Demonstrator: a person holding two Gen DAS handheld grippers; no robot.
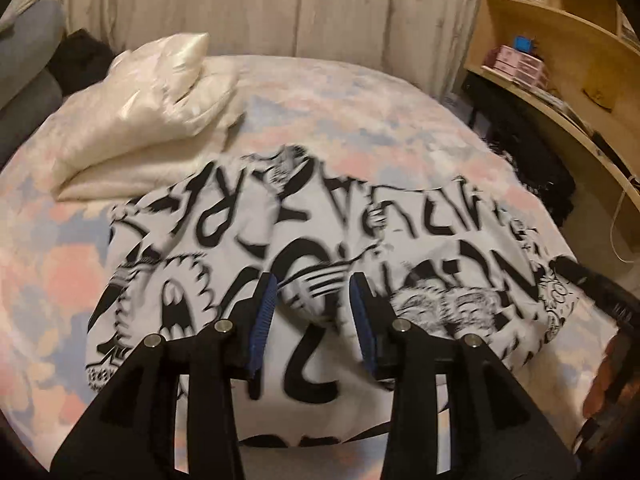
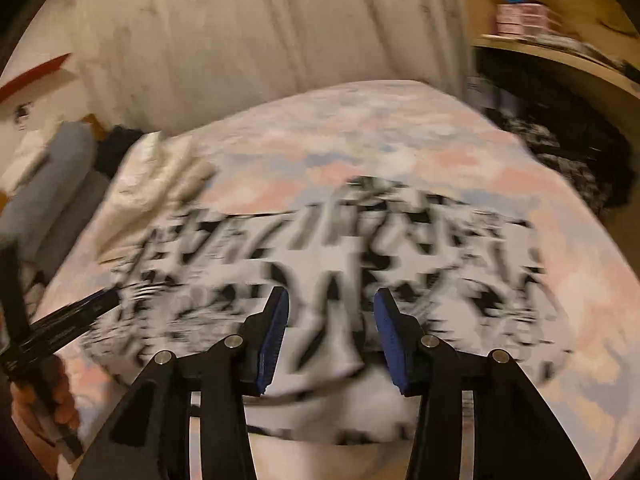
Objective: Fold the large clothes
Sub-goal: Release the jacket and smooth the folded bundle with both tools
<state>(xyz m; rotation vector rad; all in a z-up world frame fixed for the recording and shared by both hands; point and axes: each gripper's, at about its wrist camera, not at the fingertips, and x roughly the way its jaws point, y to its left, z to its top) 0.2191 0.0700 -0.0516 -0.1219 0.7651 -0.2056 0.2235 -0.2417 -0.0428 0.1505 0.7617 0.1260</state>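
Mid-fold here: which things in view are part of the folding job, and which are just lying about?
Part of the job:
- black-and-white printed garment, spread on the bedspread
- left gripper, jaws apart, nothing pinched
- right gripper, jaws apart, nothing pinched

Just lying about:
- cream pillow
- curtain
- wooden shelves
- pink boxes

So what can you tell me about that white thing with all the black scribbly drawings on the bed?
It is a big garment, soft white cloth printed all over with black letters and cartoon faces. It lies spread, partly folded and a little rumpled, on the pink and blue bedspread, close to a cream pillow. Both tongs hang open over its near edge, without pinching it.
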